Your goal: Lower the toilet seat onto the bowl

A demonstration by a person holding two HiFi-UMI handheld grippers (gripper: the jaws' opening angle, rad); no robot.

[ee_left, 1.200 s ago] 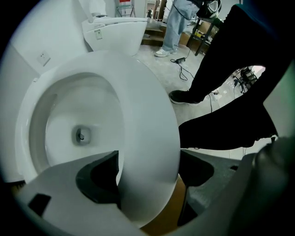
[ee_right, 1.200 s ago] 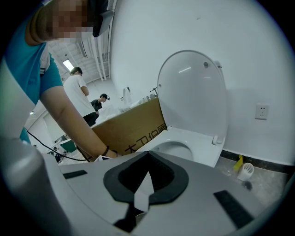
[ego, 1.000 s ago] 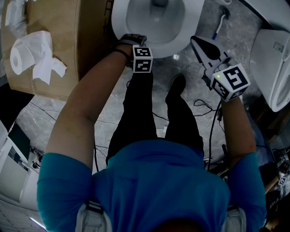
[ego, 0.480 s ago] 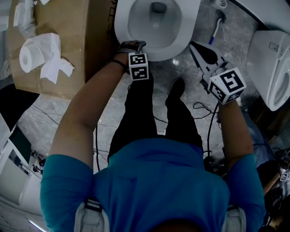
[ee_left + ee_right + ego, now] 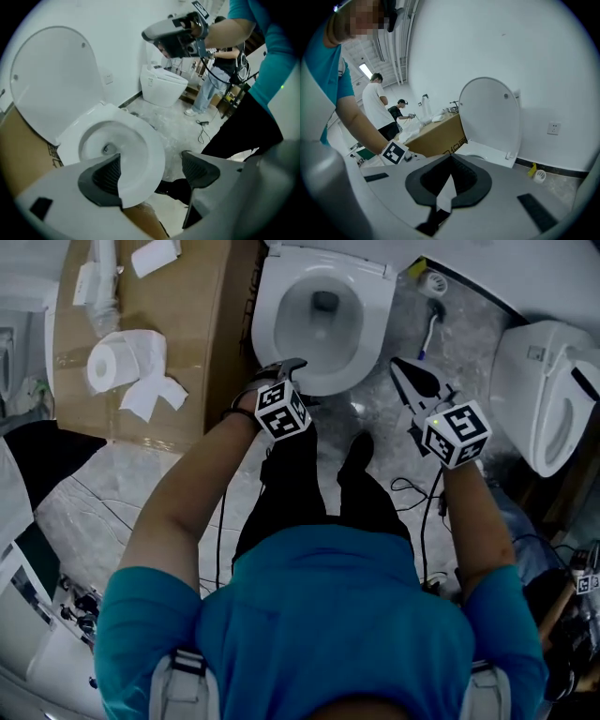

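Observation:
The white toilet point(image 5: 323, 315) stands at the top centre of the head view. Its solid lid point(image 5: 51, 79) is upright against the wall, and the seat ring point(image 5: 143, 145) lies flat on the bowl. My left gripper point(image 5: 286, 367) hovers over the front rim, open. Its jaws have just been closing a little. In the left gripper view the rim's front edge shows between the pads of my left gripper point(image 5: 152, 173), and the right pad is clear of it. My right gripper point(image 5: 397, 365) is shut and empty, held to the right of the bowl above the floor. In its own view my right gripper point(image 5: 450, 174) faces the lid point(image 5: 490, 117).
A cardboard box point(image 5: 202, 334) with a toilet roll point(image 5: 117, 362) stands left of the toilet. A toilet brush point(image 5: 427, 334) stands to its right, and a second white toilet unit point(image 5: 539, 399) beyond. Cables point(image 5: 412, 488) lie on the marble floor by my shoes point(image 5: 356, 451). Other people point(image 5: 377, 103) stand beyond the box.
Both grippers have risen away from the bowl's front rim. The left one has rolled, its marker cube now tilted. The head view now shows more of the toilet's back.

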